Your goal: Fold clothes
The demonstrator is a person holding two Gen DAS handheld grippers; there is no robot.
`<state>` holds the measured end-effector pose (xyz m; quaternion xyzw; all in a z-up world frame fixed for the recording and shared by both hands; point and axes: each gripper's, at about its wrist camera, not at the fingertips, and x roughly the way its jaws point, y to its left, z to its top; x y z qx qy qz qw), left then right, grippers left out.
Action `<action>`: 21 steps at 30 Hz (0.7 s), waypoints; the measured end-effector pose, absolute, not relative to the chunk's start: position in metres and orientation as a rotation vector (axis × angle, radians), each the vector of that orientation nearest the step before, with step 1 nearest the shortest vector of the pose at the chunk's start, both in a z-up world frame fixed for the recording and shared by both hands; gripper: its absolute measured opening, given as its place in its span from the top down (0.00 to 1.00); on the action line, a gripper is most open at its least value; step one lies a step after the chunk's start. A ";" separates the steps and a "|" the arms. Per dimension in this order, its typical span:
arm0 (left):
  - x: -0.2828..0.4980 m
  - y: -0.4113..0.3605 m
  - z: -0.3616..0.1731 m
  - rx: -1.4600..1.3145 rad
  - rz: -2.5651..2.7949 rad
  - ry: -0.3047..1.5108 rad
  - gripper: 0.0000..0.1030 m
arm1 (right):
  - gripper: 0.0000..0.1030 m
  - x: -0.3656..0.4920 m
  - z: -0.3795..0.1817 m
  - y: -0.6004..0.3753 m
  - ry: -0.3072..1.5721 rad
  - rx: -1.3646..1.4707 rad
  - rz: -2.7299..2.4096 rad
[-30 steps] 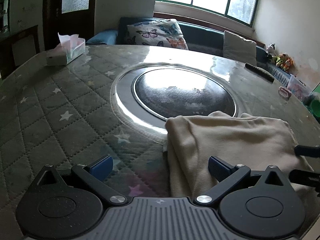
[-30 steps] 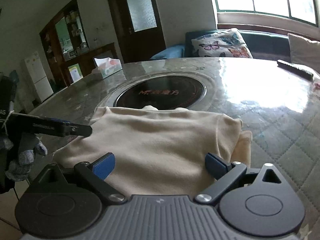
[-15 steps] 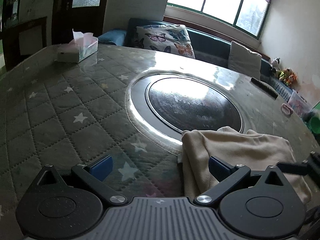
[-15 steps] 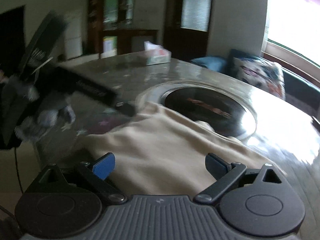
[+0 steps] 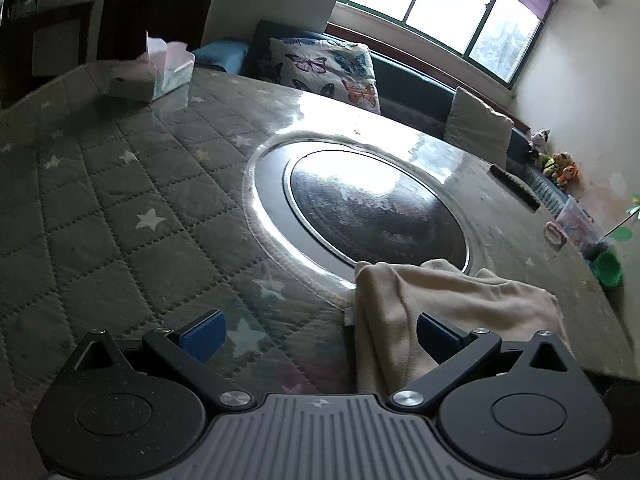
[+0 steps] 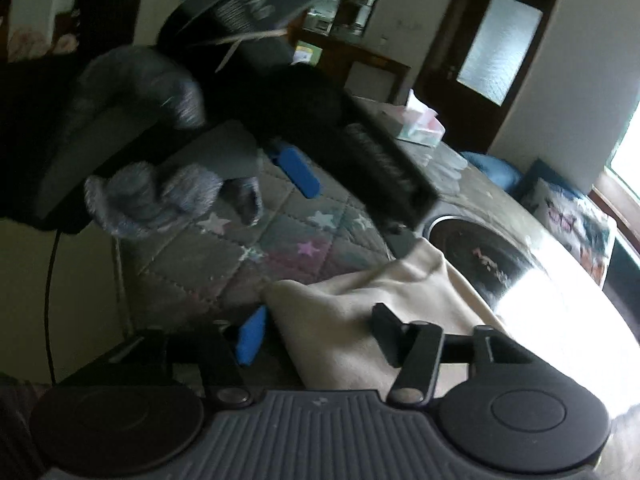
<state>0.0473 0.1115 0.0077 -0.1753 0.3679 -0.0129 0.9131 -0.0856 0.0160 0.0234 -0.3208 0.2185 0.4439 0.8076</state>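
Note:
A cream garment [image 5: 472,300] lies folded on the quilted table cover [image 5: 120,208], near the front edge. My left gripper [image 5: 320,330] is open; its right finger [image 5: 436,338] rests over the garment's left fold, while its left pad stands over bare quilt. In the right wrist view the garment [image 6: 360,292] shows a corner pointing at me. My right gripper [image 6: 318,330] is rolled sideways with its jaws closing, and that corner lies between them without being pinched. A gloved hand [image 6: 160,196] holds the left gripper just beyond the cloth.
A round dark glass plate [image 5: 376,212] is set into the table just behind the garment. A tissue box [image 5: 160,76] stands at the far left, and a dark remote [image 5: 516,186] and a green bowl [image 5: 608,268] at the right. The table's near edge drops off left of the garment [image 6: 116,264].
The right gripper has swung left and rolled to the garment's near corner, and its jaws have narrowed. The left gripper has rolled a little and stays open at the garment's left fold.

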 end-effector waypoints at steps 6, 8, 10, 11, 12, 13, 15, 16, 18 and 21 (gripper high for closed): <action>0.052 0.112 0.005 -0.447 -0.060 0.786 0.00 | 0.78 -0.088 0.026 0.014 0.461 -0.676 0.940; 0.053 0.110 0.005 -0.474 -0.074 0.797 0.00 | 0.82 -0.085 0.029 0.010 0.473 -0.642 0.936; 0.054 0.108 0.004 -0.495 -0.086 0.804 0.00 | 0.85 -0.081 0.034 0.003 0.489 -0.579 0.937; 0.054 0.107 0.004 -0.507 -0.091 0.807 0.00 | 0.86 -0.079 0.036 0.000 0.497 -0.549 0.938; 0.055 0.106 0.004 -0.518 -0.095 0.808 0.01 | 0.87 -0.077 0.039 -0.003 0.501 -0.520 0.938; 0.055 0.105 0.004 -0.535 -0.099 0.810 0.01 | 0.87 -0.076 0.042 -0.007 0.504 -0.493 0.936; 0.056 0.104 0.004 -0.579 -0.109 0.814 0.01 | 0.88 -0.074 0.046 -0.013 0.504 -0.449 0.931; 0.057 0.104 0.003 -0.604 -0.113 0.816 0.01 | 0.88 -0.073 0.049 -0.016 0.506 -0.428 0.931; 0.059 0.104 0.002 -0.665 -0.123 0.821 0.01 | 0.89 -0.073 0.053 -0.021 0.507 -0.394 0.931; 0.062 0.106 -0.001 -0.763 -0.150 0.830 0.01 | 0.90 -0.073 0.058 -0.031 0.502 -0.355 0.930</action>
